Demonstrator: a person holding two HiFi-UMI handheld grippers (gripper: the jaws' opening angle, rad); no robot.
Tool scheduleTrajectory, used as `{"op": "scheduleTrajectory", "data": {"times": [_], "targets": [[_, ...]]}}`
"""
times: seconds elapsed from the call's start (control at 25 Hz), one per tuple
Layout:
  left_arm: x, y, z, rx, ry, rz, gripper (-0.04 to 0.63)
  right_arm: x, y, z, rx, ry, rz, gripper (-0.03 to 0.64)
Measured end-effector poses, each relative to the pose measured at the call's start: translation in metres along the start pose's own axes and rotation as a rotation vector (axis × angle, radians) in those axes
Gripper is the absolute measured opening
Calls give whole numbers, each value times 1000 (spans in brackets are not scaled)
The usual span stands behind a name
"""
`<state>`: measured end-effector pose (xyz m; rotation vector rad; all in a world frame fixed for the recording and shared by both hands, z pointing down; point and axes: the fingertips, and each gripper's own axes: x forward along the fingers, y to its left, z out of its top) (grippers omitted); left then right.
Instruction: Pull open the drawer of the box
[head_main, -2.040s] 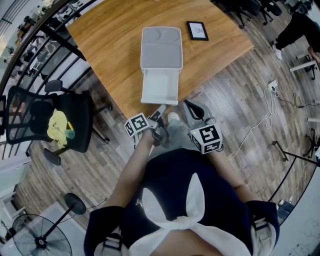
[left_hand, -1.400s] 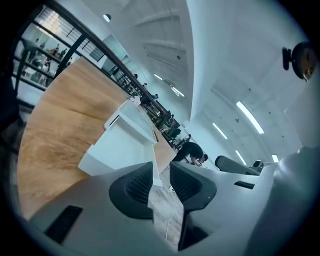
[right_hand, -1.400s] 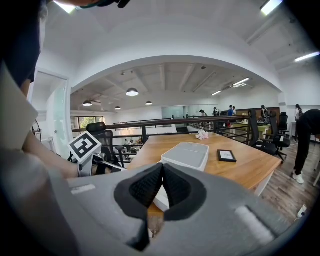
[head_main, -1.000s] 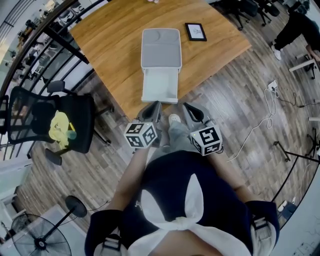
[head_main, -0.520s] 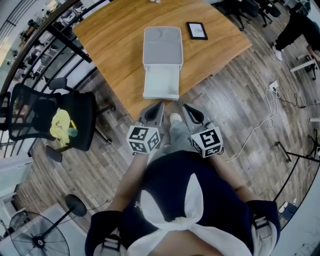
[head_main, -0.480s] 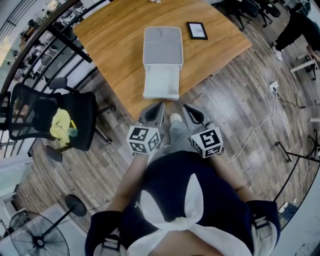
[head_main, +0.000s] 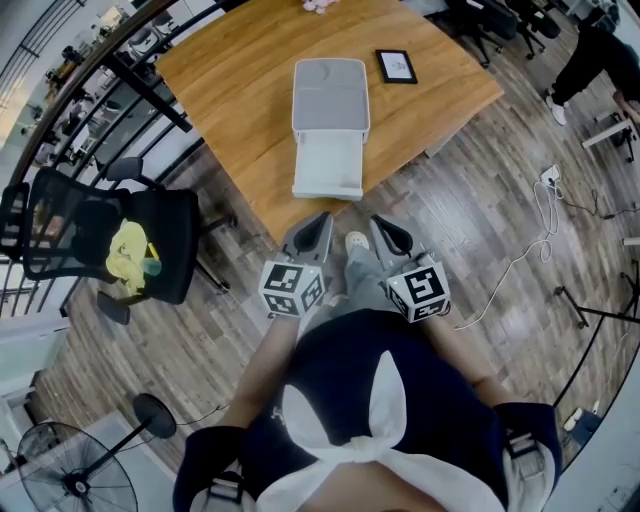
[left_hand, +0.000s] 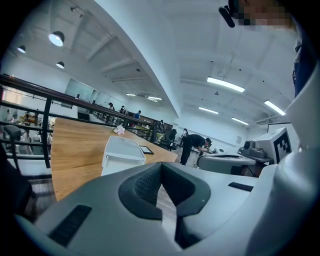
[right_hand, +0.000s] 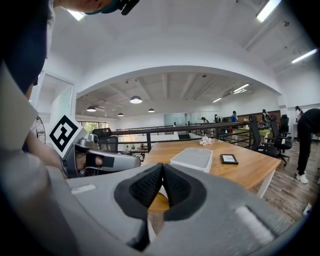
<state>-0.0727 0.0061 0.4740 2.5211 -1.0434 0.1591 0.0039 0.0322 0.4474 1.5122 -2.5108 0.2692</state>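
Observation:
A light grey box (head_main: 331, 95) lies on the wooden table (head_main: 240, 80), and its white drawer (head_main: 328, 167) stands pulled out toward the table's near edge. Both grippers hang in front of the person, short of the table and clear of the box. My left gripper (head_main: 316, 228) is shut with nothing in it; its pads meet in the left gripper view (left_hand: 161, 172), where the box (left_hand: 122, 156) lies ahead. My right gripper (head_main: 385, 232) is shut and empty too (right_hand: 163, 175), with the box (right_hand: 194, 158) beyond it.
A small black-framed picture (head_main: 397, 66) lies on the table right of the box. A black mesh chair (head_main: 110, 240) with a yellow item stands at the left. A white cable (head_main: 520, 245) trails over the wood floor at the right, and a fan (head_main: 80, 480) at lower left.
Both grippers have stayed low by the person's body while the view shifted slightly. The left gripper turned so that its marker cube faces up. The drawer has stayed pulled out.

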Motion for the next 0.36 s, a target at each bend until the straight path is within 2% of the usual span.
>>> {"op": "scheduleTrajectory", "data": {"times": [0.36], "targets": [[-20,-4,-4,-1,-21,5,17,-12,15,-3,-2,-7,-11,-3]]}}
